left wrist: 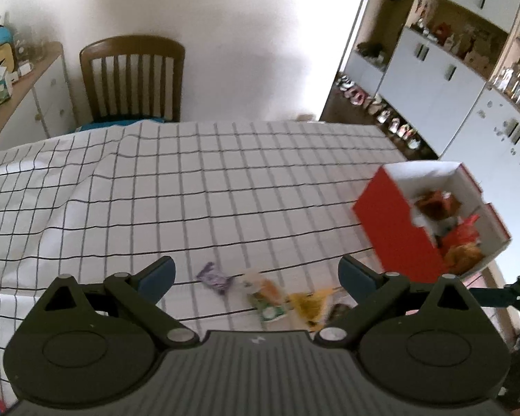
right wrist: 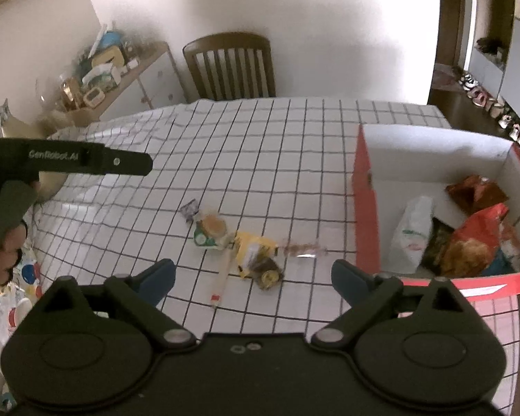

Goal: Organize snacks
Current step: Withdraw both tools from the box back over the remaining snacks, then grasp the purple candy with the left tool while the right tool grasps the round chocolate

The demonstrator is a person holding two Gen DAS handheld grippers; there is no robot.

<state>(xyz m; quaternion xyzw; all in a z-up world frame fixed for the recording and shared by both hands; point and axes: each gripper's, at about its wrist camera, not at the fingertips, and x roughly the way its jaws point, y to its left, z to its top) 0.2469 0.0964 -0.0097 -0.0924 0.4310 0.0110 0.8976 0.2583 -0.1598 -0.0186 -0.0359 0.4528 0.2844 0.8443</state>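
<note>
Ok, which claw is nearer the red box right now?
Right. The right claw is open just left of the red box, one finger by its front corner. The left claw, also open, sits farther left over the checked cloth.

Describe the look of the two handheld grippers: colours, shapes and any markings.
The left gripper and right gripper look alike: matte black bodies with two round discs, silver pivot pins, angled linkage arms and blue finger pads. Seen from the right wrist, the left gripper's black bar bears white "GenRobot.AI" lettering.
</note>
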